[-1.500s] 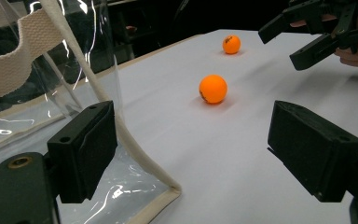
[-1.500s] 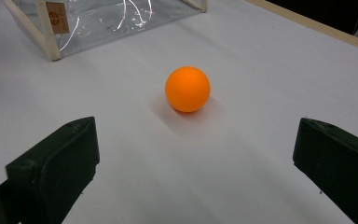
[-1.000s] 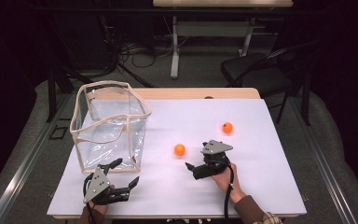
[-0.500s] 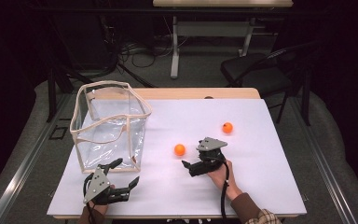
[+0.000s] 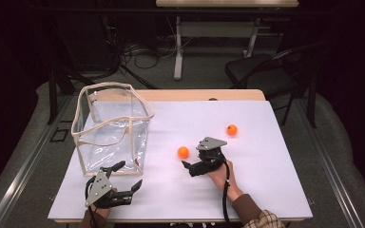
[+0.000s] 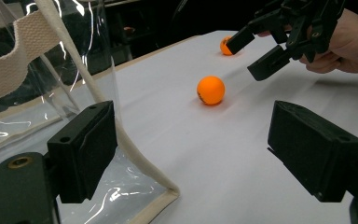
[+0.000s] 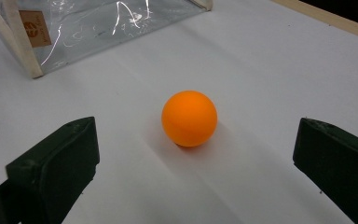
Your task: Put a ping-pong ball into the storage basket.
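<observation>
1. Hidden/cut off: in left tool view, clear bag (image 6: 37, 93) runs off frame top & left, far ball (image 6: 225, 45) partly behind right tool's jaw; bag label in right tool view too small to read.
2. Near ball (image 7: 189, 118) lies on white surface (image 5: 266, 190), apart from right tool (image 5: 191, 167), ahead of & between its wide-spread jaws, no contact; relative to bag, ball sits just off its right side; far ball further right of bag, beyond right tool.
3. Left tool (image 5: 126, 178) spread, nothing held, just in front of bag's near corner.
4. Count: 2 orange balls; 1 bag; 2 tools.
</observation>
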The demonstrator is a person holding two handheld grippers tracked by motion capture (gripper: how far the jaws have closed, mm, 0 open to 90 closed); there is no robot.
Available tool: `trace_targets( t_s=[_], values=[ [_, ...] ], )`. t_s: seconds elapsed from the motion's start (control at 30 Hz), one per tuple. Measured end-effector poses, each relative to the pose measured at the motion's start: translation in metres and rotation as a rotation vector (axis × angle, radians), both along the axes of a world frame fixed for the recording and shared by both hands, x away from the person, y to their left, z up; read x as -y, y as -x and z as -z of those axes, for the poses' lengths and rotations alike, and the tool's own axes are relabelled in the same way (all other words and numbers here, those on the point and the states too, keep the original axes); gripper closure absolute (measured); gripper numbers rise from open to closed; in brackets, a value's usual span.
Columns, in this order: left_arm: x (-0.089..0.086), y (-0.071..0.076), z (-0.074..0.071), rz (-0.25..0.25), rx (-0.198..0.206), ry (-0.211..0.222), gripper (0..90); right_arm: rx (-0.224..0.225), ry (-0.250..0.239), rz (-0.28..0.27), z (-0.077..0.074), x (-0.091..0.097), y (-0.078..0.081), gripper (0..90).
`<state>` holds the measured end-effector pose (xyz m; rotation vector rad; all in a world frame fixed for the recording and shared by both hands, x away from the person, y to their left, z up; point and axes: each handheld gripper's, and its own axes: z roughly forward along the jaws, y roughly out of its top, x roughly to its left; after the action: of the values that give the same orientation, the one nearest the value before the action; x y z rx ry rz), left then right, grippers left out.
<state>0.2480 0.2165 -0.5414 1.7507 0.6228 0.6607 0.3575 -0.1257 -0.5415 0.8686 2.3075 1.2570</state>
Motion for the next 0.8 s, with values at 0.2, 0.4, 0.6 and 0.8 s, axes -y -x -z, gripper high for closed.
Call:
trace_targets(
  t_s=[0.2, 0.4, 0.6, 0.8],
  values=[
    [0.000, 0.000, 0.000, 0.001, 0.000, 0.001, 15.6, -0.018, 0.011, -0.005, 0.004, -0.007, -0.007, 0.0],
    [0.000, 0.000, 0.000, 0.002, 0.000, 0.002, 15.6, -0.034, 0.019, -0.008, 0.004, -0.011, -0.014, 0.0],
    [0.000, 0.000, 0.000, 0.003, 0.000, 0.001, 15.6, -0.055, 0.024, -0.014, 0.006, -0.018, -0.020, 0.0],
    [0.000, -0.001, 0.000, 0.006, 0.000, -0.001, 15.6, -0.070, 0.050, -0.014, 0.011, -0.024, -0.025, 0.0]
  ],
)
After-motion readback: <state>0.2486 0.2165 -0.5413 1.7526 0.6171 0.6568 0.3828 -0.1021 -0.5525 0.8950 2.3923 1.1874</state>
